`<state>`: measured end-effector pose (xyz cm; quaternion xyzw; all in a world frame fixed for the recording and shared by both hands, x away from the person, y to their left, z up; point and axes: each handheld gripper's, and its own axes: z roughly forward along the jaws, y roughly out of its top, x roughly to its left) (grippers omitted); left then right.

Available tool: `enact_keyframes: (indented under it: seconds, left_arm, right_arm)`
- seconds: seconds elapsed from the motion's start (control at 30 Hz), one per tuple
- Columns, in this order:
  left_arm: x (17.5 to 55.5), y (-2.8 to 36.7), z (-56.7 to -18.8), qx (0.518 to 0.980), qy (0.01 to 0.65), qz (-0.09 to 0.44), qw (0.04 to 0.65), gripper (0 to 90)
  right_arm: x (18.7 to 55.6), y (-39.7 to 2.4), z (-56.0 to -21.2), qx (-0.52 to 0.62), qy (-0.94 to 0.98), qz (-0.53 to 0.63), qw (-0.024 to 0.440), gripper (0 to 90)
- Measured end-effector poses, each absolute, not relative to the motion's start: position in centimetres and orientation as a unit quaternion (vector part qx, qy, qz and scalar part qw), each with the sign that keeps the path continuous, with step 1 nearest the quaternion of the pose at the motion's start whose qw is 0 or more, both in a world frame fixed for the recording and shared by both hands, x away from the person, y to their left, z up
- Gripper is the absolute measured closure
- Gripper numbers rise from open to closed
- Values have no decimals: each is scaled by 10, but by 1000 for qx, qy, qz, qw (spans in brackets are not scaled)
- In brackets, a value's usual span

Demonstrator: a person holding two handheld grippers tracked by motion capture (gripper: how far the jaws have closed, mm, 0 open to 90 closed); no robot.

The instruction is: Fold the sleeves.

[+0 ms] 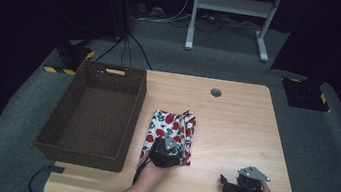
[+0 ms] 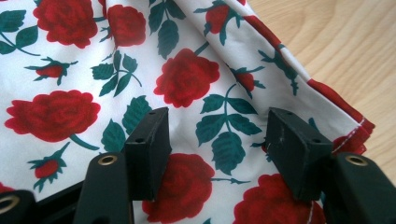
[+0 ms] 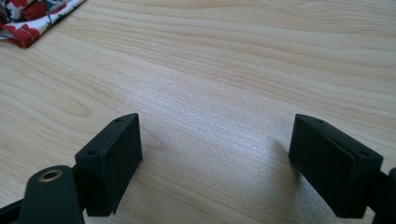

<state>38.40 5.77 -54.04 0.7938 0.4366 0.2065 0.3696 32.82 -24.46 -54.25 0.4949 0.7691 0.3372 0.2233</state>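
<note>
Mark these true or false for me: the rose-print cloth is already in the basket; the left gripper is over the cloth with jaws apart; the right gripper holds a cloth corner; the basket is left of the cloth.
1. The rose-print cloth is in the basket. False: it lies folded on the table, beside the basket.
2. The left gripper is over the cloth with jaws apart. True.
3. The right gripper holds a cloth corner. False: its jaws stand open over bare wood.
4. The basket is left of the cloth. True, in the high view.
</note>
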Motion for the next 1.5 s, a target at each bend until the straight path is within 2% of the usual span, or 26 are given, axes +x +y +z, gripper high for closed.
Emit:
enact_keyframes:
  seconds: [0.53, 0.77, 0.9, 1.0, 1.17, 1.33, 1.37, 1.5]
  left_arm:
    - [395, 90, -540, 778, 460, 243, 351, 383]
    - [394, 92, -538, 777, 455, 253, 353, 333]
    - [384, 88, -529, 779, 433, 256, 375, 286]
    - [372, 79, -523, 782, 412, 241, 402, 254]
    - [344, 57, -526, 807, 367, 182, 425, 214]
    - [326, 39, -541, 847, 324, 147, 396, 163]
    - [323, 36, -543, 858, 315, 150, 377, 158]
    - [320, 33, -543, 862, 306, 158, 372, 135]
  right_arm:
    - [328, -245, -543, 495, 769, 337, 223, 171]
    - [328, -245, -543, 495, 769, 337, 223, 171]
    - [328, -245, -542, 494, 770, 337, 223, 171]
    - [328, -245, -542, 494, 770, 337, 223, 171]
    - [328, -245, -543, 494, 770, 337, 223, 171]
    - [328, -245, -542, 494, 770, 337, 223, 171]
    - [328, -245, -543, 493, 770, 337, 224, 169]
    - [328, -245, -543, 492, 771, 337, 224, 168]
